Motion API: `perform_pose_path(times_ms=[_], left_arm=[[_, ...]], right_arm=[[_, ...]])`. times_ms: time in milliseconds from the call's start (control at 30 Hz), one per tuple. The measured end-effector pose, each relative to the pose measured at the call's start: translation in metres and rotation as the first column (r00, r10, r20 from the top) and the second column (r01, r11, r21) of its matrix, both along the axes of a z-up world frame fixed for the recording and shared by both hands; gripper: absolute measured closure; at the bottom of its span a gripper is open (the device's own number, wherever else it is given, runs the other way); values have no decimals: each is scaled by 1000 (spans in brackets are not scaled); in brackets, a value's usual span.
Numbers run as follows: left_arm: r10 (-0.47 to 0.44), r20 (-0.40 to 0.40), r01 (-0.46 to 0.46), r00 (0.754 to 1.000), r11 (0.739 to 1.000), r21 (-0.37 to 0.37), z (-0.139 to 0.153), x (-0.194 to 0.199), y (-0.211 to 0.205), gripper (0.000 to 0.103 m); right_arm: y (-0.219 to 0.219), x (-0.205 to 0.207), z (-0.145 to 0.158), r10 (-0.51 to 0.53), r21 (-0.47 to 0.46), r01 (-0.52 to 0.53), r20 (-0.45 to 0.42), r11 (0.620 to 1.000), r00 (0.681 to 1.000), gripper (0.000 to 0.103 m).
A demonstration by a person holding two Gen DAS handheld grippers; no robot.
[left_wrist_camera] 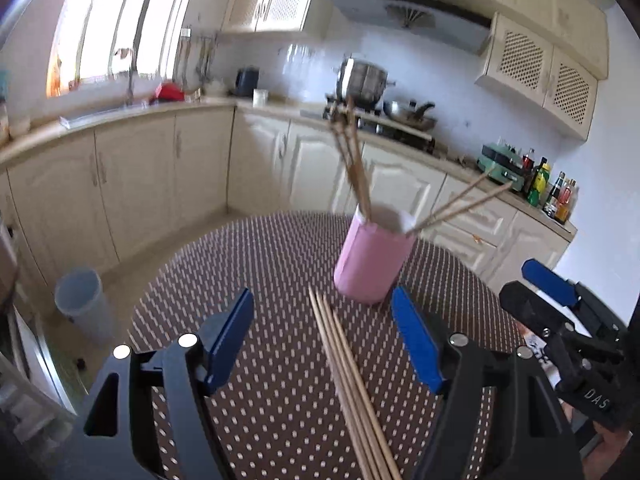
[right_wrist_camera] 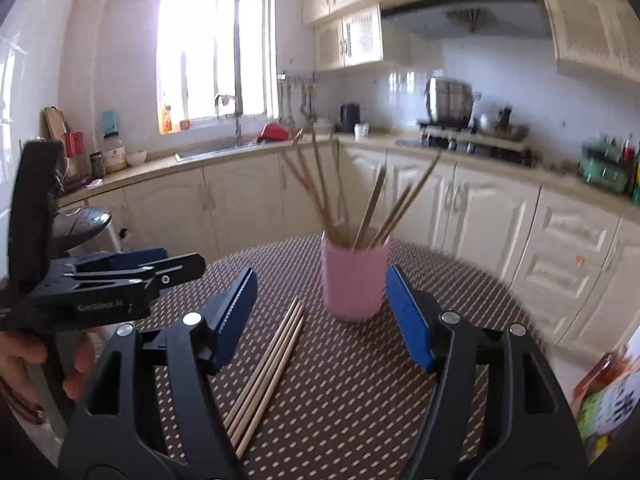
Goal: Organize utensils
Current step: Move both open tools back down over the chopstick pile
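A kitchen in daylight. Cream cabinets run along two walls under a pale counter, and more cream wall cabinets hang above, some with lattice doors. A barred window glares white over the sink. White tiles line the back wall beneath a range hood. Beyond the table's far edge a steel pot stands on the stove. Bottles cluster at the counter's right end. What looks like a pale bin stands on the floor left of the brown dotted table.
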State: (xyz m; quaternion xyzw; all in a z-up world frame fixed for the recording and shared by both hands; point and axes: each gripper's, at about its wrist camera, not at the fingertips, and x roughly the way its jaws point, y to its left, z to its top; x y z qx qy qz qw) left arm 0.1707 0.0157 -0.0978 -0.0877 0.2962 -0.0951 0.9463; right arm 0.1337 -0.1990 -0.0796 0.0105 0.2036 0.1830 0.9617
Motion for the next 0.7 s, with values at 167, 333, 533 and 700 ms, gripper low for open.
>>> perform_pose_path(times_ms=[167, 333, 533, 700], left_arm=[[-21, -188, 6, 982, 997, -83, -48, 23, 6, 33], [-29, -301, 15, 953, 999, -48, -84, 43, -9, 33], [32, -342, 4, 939, 994, 105, -108, 58, -30, 33], [43, -339, 18, 940, 984, 175, -113, 64, -41, 33]], right_arm=[[-1, 13, -32, 5, 24, -2, -117, 1000, 993, 37], [-5, 21, -59, -2, 37, 9, -190, 999, 982, 37], [-16, 28, -78, -8, 63, 24, -253, 998, 967, 36], [-22, 32, -86, 5, 105, 27, -296, 994, 955, 35]])
